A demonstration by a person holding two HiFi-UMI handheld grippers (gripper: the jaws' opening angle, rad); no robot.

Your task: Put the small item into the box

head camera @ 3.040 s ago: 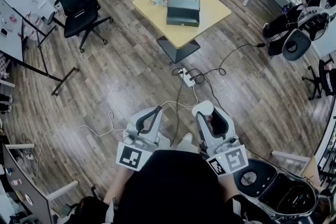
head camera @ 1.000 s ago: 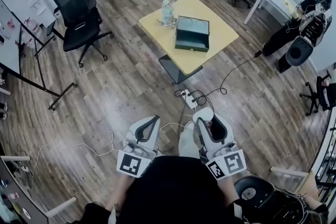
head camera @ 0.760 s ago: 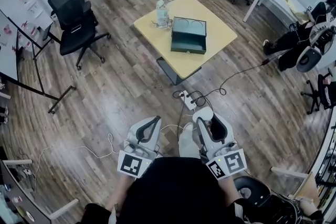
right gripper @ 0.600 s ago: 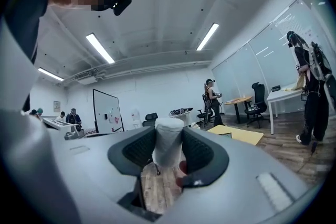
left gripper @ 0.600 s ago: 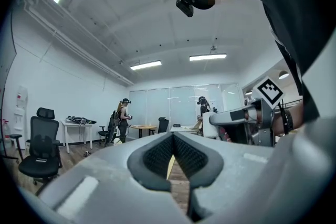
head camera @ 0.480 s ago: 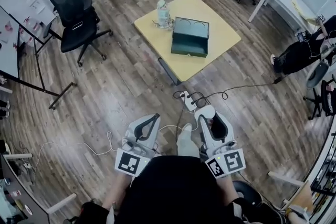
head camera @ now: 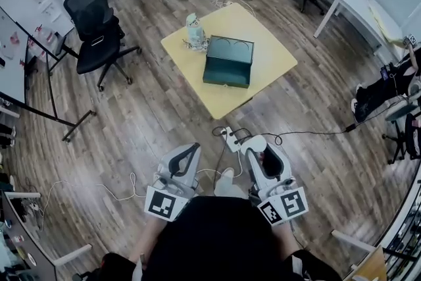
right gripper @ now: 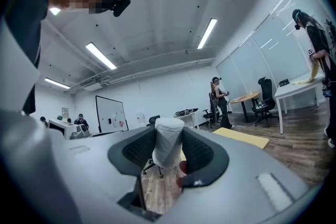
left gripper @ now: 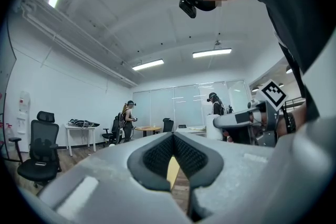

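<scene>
Worktop (head camera: 279,57) and green box (head camera: 227,61) sit lower in frame than a second ago. Left tongs (left gripper: 172,140) clenched, empty; right tongs (right gripper: 168,134) grasping white small item (right gripper: 168,150).

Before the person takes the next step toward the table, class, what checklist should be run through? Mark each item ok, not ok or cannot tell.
1. Small white item gripped by the right gripper: ok, the jaws press on both its sides.
2. Left gripper free: ok, jaws together on nothing.
3. Green box ready on the yellow table: ok, its top looks open.
4. Box within reach: not ok, bare floor lies between it and the grippers.
5. Walking path clear: not ok, a power strip and cables lie ahead on the floor.
6. Free room inside the box: cannot tell from this distance.
</scene>
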